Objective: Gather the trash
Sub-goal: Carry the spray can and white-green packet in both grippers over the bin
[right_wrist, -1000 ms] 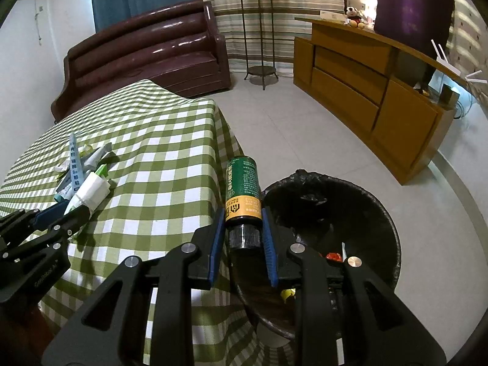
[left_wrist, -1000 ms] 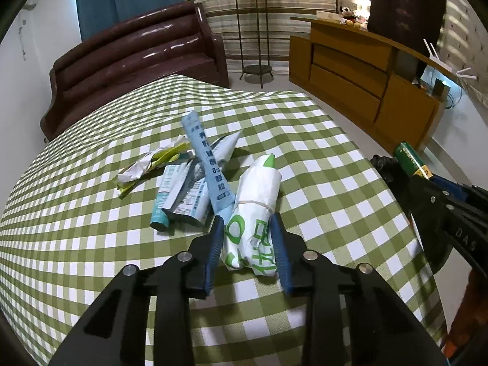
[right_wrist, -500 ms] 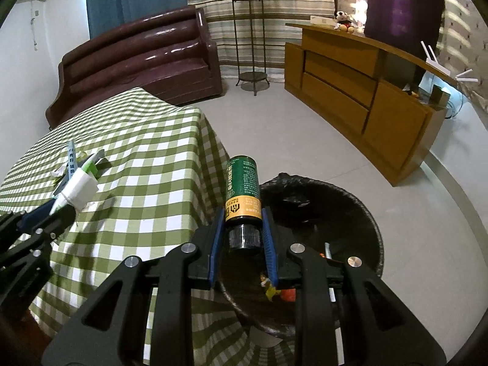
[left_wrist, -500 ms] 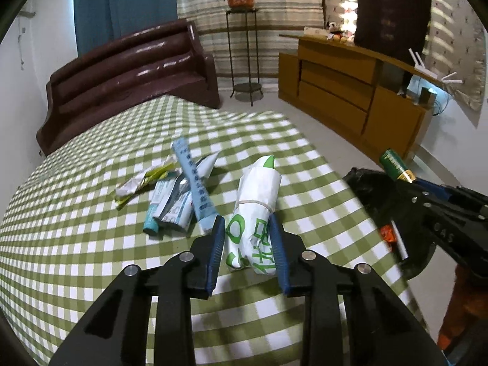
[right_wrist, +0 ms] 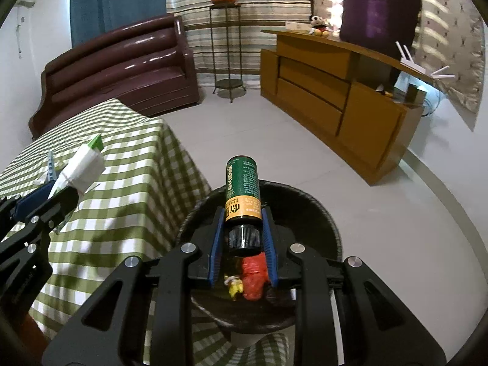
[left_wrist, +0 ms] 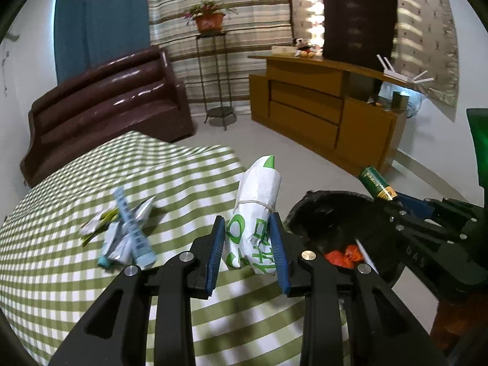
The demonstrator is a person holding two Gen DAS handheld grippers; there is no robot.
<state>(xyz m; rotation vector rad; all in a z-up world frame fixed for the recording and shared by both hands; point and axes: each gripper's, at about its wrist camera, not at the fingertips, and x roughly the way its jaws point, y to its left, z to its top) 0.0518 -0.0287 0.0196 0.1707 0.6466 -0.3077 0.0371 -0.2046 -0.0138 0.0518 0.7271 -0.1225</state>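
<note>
My left gripper is shut on a white paper wrapper with green print, lifted above the checked table edge. The same wrapper shows at the left of the right wrist view. My right gripper is shut on a green bottle with an orange band, held cap-first over the black bin. From the left wrist view the bottle hangs above the bin. Red and yellow trash lies in the bin. Several blue and silver sachets remain in a pile on the table.
The green checked tablecloth ends just left of the bin. A brown sofa stands behind the table, a plant stand and a wooden sideboard beyond. Pale floor lies around the bin.
Both grippers moved right, toward the bin, each keeping its load. The wrapper rose off the table and now hangs near its edge. The bottle now sits over the bin's opening.
</note>
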